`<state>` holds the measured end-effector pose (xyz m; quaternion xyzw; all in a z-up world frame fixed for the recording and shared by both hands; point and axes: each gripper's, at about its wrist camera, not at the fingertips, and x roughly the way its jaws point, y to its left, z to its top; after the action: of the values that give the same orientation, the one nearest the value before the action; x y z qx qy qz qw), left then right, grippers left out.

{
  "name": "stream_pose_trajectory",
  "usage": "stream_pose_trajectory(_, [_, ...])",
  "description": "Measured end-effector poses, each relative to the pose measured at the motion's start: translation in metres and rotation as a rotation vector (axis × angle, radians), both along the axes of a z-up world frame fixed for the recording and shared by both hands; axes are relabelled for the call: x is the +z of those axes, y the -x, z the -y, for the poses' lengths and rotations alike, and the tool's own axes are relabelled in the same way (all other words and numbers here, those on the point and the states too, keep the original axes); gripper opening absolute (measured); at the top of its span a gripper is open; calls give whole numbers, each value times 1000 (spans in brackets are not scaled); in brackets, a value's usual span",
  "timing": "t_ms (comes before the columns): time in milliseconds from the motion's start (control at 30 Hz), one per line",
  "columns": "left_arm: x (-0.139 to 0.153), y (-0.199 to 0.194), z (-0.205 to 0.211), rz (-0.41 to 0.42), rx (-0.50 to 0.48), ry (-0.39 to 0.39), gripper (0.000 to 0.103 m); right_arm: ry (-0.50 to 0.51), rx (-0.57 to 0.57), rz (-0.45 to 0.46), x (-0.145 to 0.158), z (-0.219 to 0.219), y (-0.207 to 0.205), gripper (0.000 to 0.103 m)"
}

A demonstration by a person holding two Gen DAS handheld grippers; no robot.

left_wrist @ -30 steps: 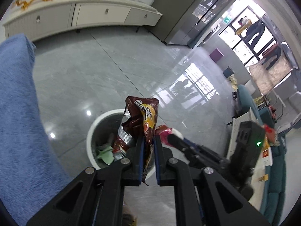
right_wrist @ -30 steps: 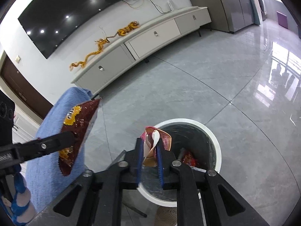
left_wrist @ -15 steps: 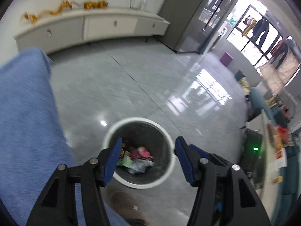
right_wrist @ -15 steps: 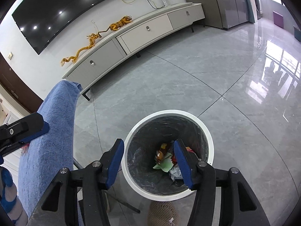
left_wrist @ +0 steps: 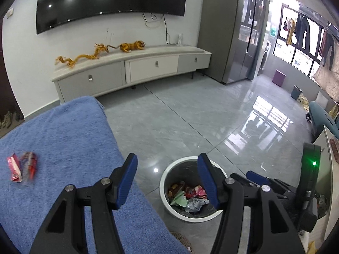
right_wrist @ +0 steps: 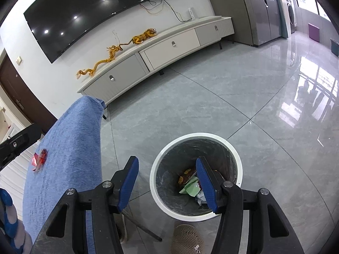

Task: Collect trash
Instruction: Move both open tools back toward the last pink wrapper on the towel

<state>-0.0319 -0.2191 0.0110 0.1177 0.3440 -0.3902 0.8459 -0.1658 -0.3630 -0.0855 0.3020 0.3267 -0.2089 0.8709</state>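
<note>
A white-rimmed trash bin (left_wrist: pixel 167 174) (right_wrist: pixel 214 136) stands on the grey floor, holding several wrappers (left_wrist: pixel 187 196) (right_wrist: pixel 189 182). A red wrapper (left_wrist: pixel 21 166) (right_wrist: pixel 40 158) lies on the blue towel-covered table (left_wrist: pixel 63 137) (right_wrist: pixel 70 144). My left gripper (left_wrist: pixel 168 181) is open and empty, above the table's right edge and the bin. My right gripper (right_wrist: pixel 167 182) is open and empty, above the bin's left rim. The right gripper's body (left_wrist: pixel 284 192) shows in the left wrist view, to the right of the bin.
A long white TV cabinet (left_wrist: pixel 135 69) (right_wrist: pixel 161 50) with golden dragon and tiger figures stands against the far wall under a black screen. A slipper (right_wrist: pixel 186 239) lies near the bin. A teal sofa (left_wrist: pixel 322 118) is at the right.
Both grippers opened and dropped their wrappers into the bin. The left gripper then tilted up and turned left, bringing the table and the red wrapper into view.
</note>
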Motion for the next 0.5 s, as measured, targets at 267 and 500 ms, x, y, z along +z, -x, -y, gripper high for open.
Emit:
stream_pose_trajectory(267, [20, 16, -21, 43, 0, 28, 61, 46, -10, 37, 28, -15, 8, 58])
stream_pose_trajectory(500, [30, 23, -35, 50, -10, 40, 66, 97, -9, 58, 51, -30, 13, 61])
